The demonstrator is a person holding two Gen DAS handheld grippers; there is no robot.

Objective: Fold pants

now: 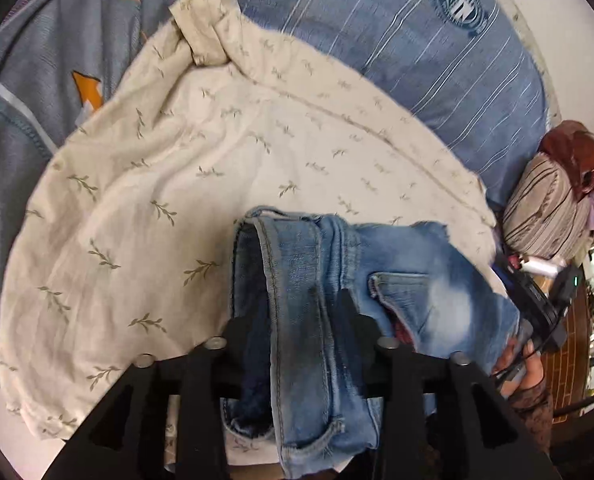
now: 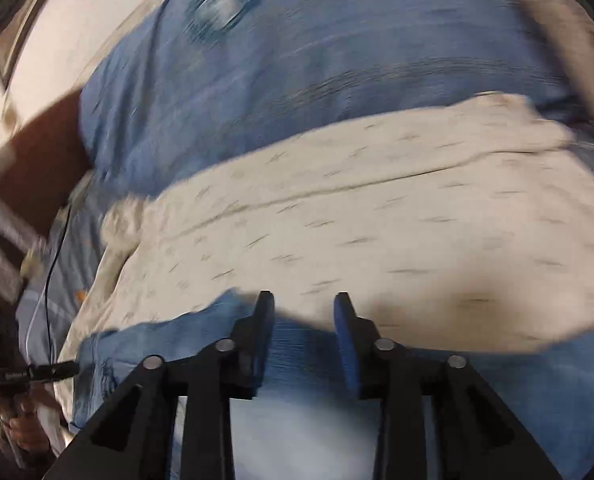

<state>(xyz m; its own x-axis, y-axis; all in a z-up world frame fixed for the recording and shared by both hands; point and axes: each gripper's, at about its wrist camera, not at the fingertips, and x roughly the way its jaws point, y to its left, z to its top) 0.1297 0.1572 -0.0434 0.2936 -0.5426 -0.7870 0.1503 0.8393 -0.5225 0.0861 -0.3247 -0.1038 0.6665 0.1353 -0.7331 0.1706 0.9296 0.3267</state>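
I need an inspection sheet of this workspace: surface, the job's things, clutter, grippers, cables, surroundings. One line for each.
Surface: cream leaf-print sheet over a blue striped blanket.
Job's things: jeans, partly bunched on the sheet.
Clutter: grey patterned cloth at the sheet's left.
Grippers: left gripper has denim between its fingers; right gripper open above the jeans, view blurred.
Cables: thin black cable beside the sheet.
Surroundings: striped bundle at far right.
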